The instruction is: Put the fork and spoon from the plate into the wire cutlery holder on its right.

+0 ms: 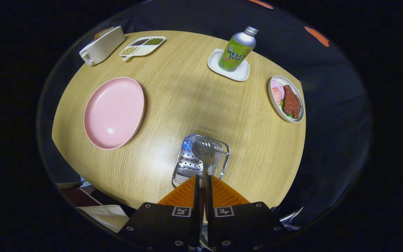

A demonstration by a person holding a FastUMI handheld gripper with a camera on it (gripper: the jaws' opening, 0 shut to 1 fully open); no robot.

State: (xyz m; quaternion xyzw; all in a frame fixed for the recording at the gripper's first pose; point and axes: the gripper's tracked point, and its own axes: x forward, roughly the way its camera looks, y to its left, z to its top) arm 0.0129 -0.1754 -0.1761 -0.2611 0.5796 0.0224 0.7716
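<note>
My gripper [203,180] is shut on the handle of a metal spoon [202,149]. The spoon points forward from the fingertips, and its bowl hangs over the wire cutlery holder [186,164]. The holder is a shiny wire rack with a perforated base, standing on the table just ahead of and below the fingers. The spoon and my fingers cover part of its inside, so I cannot make out a fork among the wires. Left of the holder and further off lies the pink plate [114,112], with nothing on it.
The round wooden table [187,91] also carries a white toaster [101,45] and a divided dish of beans [142,46] at the far left. A melon soda bottle [238,49] stands on a white coaster, and an oval dish of food [287,103] lies far right.
</note>
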